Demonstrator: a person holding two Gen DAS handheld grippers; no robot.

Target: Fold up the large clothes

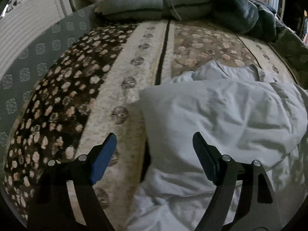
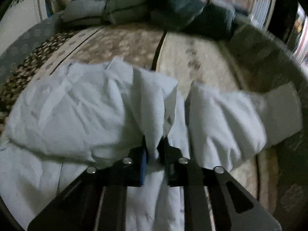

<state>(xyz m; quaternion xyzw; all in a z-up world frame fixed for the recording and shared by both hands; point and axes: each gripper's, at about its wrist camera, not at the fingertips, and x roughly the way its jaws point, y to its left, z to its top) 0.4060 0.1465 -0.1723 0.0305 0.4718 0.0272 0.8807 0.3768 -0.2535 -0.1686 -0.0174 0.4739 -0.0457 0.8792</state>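
Observation:
A large pale-blue shirt (image 1: 221,115) lies crumpled on a patterned bedspread (image 1: 119,88). In the left wrist view my left gripper (image 1: 154,144) stands open just above the shirt's left edge, its blue pads apart with nothing pinched between them. In the right wrist view the same shirt (image 2: 77,107) is bunched up, with one sleeve (image 2: 240,111) stretched to the right. My right gripper (image 2: 155,154) is shut on a fold of the shirt's cloth, which rises out from between the pads.
Folded grey and dark bedding (image 1: 163,2) is piled at the far end of the bed. A grey patterned sheet (image 1: 32,61) and a white ribbed panel (image 1: 25,25) lie to the left. The bed's right edge (image 2: 269,61) drops into dark.

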